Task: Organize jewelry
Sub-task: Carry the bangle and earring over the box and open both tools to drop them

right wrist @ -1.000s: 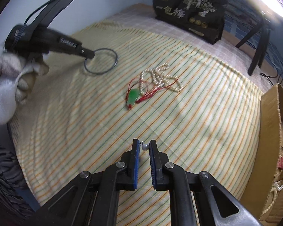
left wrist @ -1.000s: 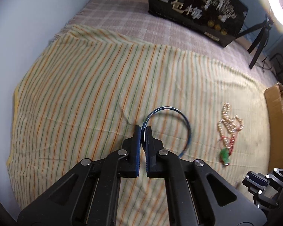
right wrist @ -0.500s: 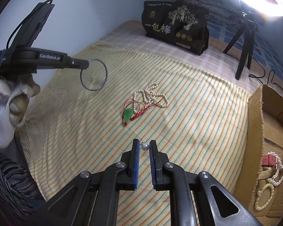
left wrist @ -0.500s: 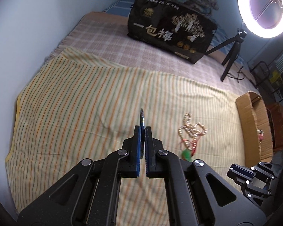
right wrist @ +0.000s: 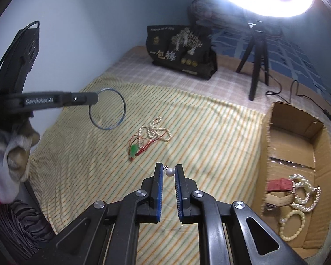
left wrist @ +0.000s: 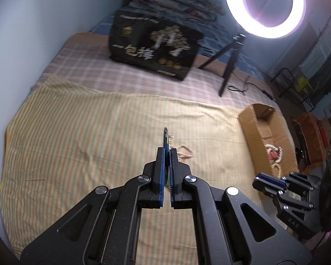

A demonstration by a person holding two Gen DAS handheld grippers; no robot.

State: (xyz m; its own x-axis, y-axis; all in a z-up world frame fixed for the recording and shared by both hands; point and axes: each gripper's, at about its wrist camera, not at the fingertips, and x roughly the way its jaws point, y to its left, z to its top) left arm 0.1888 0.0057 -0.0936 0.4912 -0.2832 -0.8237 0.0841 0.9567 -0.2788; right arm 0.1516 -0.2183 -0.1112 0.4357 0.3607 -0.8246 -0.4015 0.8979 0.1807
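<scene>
Bangle (left wrist: 165, 139) edge-on between fingers (left wrist: 160, 165).

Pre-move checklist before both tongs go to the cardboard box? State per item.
1. Left tongs shut on the blue bangle: ok, the ring hangs from the tips, clear of the striped cloth.
2. Right tongs shut on the pearl earring: ok, but only the tips hold it.
3. Cardboard box open with bare floor at its far end: ok.
4. Path from the tongs to the box free: ok, nothing stands between.
5. Pearl necklace and green pendant are left on the cloth: not ok, both need later trips.
6. Grip firmness on the earring: cannot tell.
</scene>
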